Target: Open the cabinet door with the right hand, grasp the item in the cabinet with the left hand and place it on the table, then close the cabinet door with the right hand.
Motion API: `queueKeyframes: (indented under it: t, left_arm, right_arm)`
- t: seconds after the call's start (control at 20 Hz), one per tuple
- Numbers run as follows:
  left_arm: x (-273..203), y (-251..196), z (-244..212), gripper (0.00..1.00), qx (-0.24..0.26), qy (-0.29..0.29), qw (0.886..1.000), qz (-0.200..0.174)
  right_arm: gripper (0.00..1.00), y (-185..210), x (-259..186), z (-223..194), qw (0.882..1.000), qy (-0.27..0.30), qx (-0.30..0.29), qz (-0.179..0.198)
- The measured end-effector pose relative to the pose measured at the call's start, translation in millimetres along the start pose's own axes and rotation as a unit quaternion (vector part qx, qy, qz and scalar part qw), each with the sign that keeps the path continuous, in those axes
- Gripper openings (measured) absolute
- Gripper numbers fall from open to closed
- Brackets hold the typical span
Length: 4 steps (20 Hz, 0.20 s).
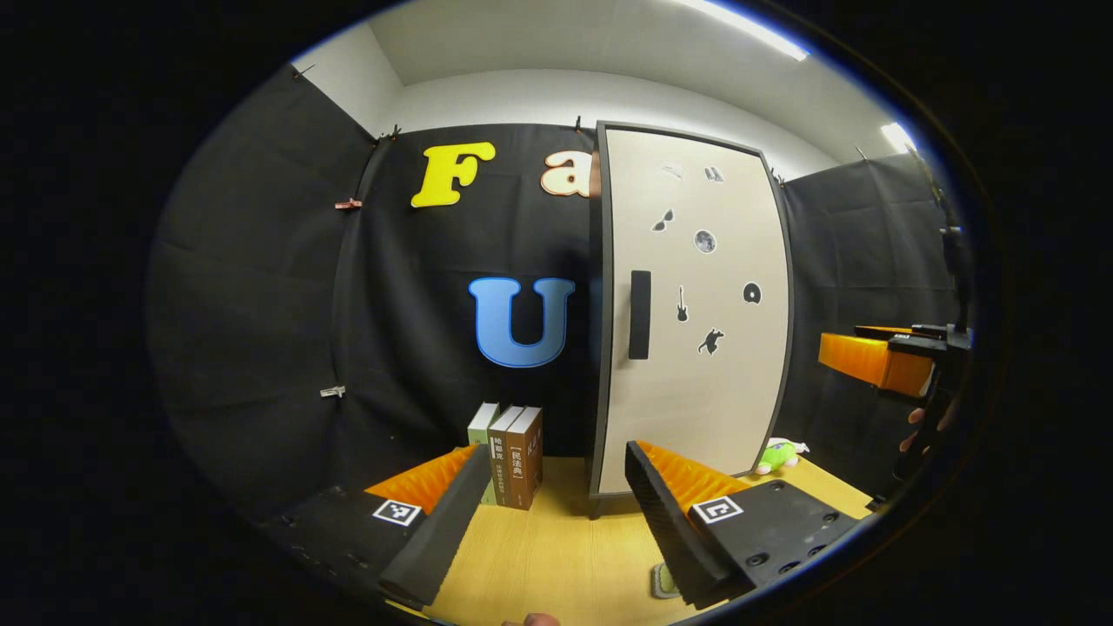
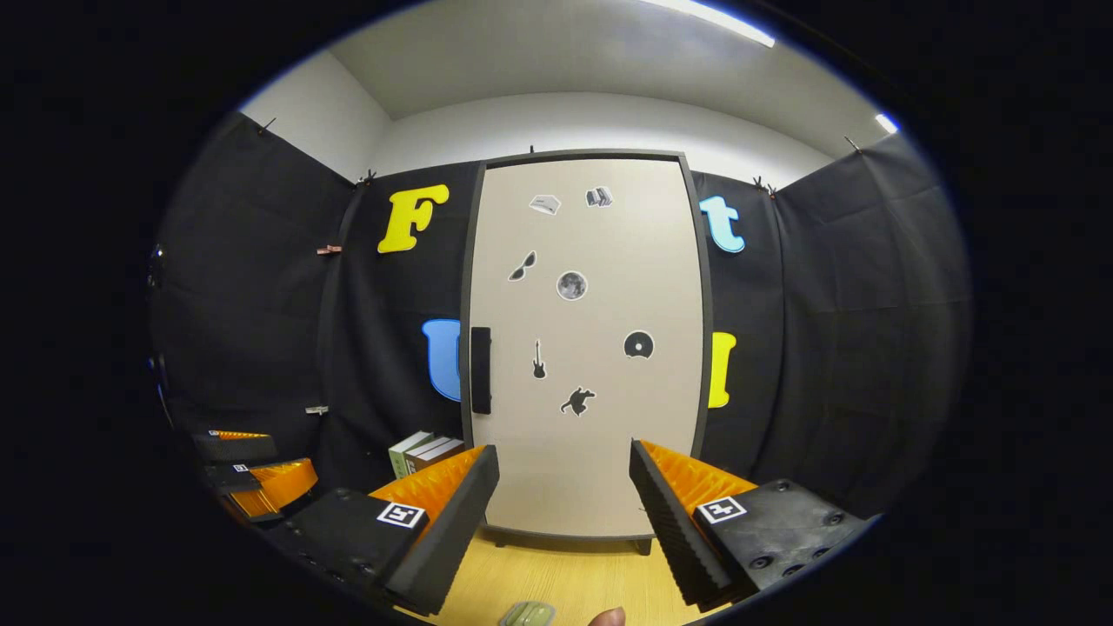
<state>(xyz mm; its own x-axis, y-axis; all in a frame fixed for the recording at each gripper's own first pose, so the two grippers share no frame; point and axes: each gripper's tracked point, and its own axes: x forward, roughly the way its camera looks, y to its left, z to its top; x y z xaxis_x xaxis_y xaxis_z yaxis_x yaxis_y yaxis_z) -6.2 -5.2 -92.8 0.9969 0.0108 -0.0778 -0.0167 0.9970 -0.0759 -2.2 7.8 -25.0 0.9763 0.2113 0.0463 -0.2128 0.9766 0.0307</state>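
Note:
The cabinet [image 2: 583,452] stands on the wooden table [image 2: 565,578] with its beige door shut, so whatever is inside is hidden. A black vertical handle [image 2: 481,369] sits on the door's left edge; several small stickers dot the door. My right gripper [image 2: 561,522] is open and empty, facing the door from a short distance. My left gripper [image 1: 556,522] is also open and empty, left of the cabinet [image 1: 696,391], with the handle [image 1: 640,315] ahead on its right. In the left gripper view, the right gripper [image 1: 887,361] hangs at the far right, held by a hand.
Three upright books [image 1: 509,456] stand on the table [image 1: 556,556] left of the cabinet. A green plush toy [image 1: 776,456] lies to the cabinet's right. A small pale green object [image 2: 528,615] lies on the table near the front. Black cloth walls surround the booth.

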Motion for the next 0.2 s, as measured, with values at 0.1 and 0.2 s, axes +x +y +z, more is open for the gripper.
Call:
queueKeyframes:
  t: [0.1, 0.2]
  left_arm:
    - [0.7, -1.5, -0.9, 0.97, 0.004, 0.001, 1.000, -0.001]
    - [0.8, -2.0, -2.6, 0.97, 0.005, 0.002, 1.000, 0.001]
  right_arm:
    - [0.97, -2.1, 0.7, 0.2, 1.000, -0.003, -0.003, -0.005]
    - [0.97, -3.8, 2.2, -4.3, 1.000, 0.004, -0.002, -0.007]
